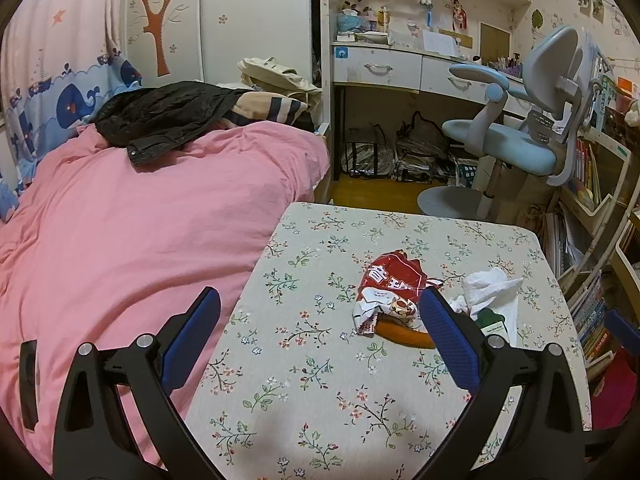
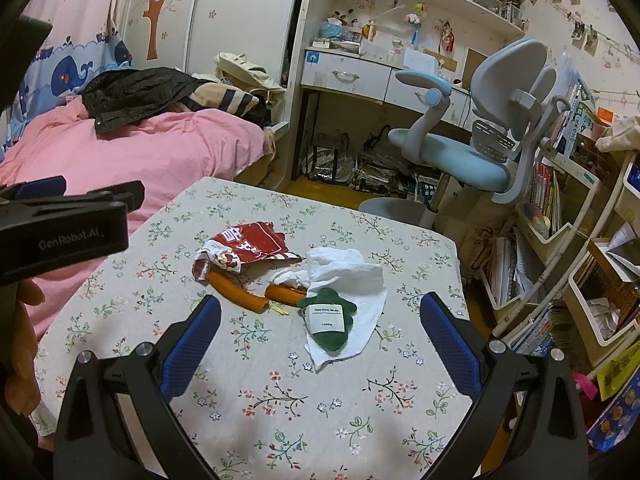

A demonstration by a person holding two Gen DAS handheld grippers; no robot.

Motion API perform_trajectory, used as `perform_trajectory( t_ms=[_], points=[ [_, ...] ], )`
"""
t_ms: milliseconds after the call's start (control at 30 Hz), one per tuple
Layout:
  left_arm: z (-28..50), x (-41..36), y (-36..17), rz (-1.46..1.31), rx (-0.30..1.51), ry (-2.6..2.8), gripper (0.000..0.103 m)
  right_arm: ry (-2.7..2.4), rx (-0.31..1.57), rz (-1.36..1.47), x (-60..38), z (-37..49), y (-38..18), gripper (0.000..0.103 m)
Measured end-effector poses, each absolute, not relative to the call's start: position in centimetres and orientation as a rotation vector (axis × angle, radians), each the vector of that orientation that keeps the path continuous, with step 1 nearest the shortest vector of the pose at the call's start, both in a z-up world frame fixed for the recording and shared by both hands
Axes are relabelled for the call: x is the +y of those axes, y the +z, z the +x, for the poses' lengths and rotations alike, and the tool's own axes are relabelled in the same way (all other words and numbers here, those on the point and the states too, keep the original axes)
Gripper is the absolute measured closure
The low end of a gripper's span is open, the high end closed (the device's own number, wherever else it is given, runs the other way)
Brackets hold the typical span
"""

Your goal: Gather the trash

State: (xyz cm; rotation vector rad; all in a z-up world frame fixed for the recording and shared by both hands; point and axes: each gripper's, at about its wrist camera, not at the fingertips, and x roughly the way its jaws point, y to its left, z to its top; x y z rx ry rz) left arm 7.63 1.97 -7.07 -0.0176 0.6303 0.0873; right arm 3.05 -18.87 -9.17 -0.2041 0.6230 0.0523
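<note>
1. the trash lies in one loose pile near the middle of the flower-print desk (image 2: 280,400), a little toward its far right part.
2. one red snack wrapper (image 2: 248,246) is crumpled at the far left of the pile; its long axis runs left to right across the desk, and its torn white end points toward the bed (image 2: 160,148).
3. two orange sausage-like sticks show in the right wrist view. the longer stick (image 2: 236,291) lies slanted, its far end tucked under the wrapper and its near end pointing at the right hand-held gripper (image 2: 320,320). the shorter stick (image 2: 284,293) lies almost level, left to right, partly under the tissue.
4. one white tissue (image 2: 344,276) is spread at the right of the pile, touching the wrapper's edge.
5. one green packet (image 2: 329,320) with a white label rests on the tissue; its long axis runs from far to near, roughly in line with the right gripper's view.
6. the right hand-held gripper is released, its two blue pads wide apart, above the near part of the desk with the pile ahead of it and nothing between the pads.
7. the left hand-held gripper (image 1: 320,320) is released too, holding nothing; its right pad overlaps the wrapper and tissue in its own view, and whether they touch i cannot tell.
8. one blue desk chair (image 2: 460,160) stands beyond the desk.
</note>
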Motion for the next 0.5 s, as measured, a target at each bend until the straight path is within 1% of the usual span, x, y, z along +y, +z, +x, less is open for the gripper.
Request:
perform_trajectory(
  t_ms=[500],
  points=[
    [8.7, 1.6, -7.5, -0.010, 0.652, 0.087, 0.007, 0.044, 0.643, -0.203, -19.8, 3.6, -9.3, 0.007]
  ],
)
